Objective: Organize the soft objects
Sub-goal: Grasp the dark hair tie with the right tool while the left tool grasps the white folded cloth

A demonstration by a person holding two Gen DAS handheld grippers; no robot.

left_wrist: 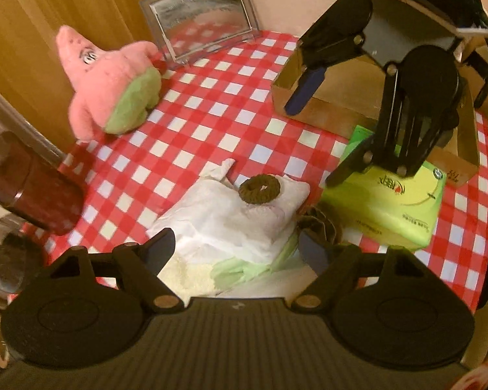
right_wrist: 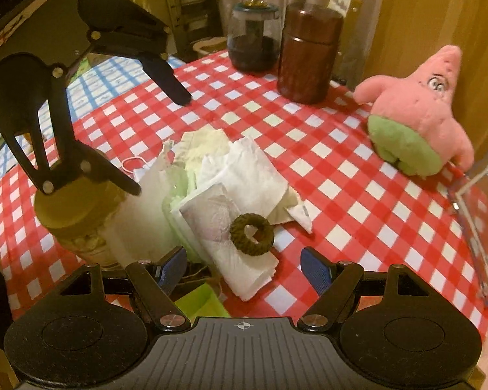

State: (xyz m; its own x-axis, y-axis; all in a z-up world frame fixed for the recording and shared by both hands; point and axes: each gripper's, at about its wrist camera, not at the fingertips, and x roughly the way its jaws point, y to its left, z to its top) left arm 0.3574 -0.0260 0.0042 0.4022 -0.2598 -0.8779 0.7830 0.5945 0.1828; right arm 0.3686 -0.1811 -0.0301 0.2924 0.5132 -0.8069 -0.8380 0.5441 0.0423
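left hand-held gripper [left_wrist: 236, 248] hung over the crumpled white tissue pile [left_wrist: 231, 217], jaws wide, nothing held. right hand-held gripper [right_wrist: 242, 268] likewise wide and empty, just short of the brown knitted ring [right_wrist: 252, 234] lying on that pile. pink starfish plush [right_wrist: 419, 113] sat apart toward the edge of the red-checked desk [right_wrist: 325, 149], near a clear acrylic box [left_wrist: 200, 16]. green tissue pack [left_wrist: 387, 201] beside a cardboard box [left_wrist: 312, 110]. brown canister [right_wrist: 309, 55] and dark glass jar [right_wrist: 253, 39] at the far side.
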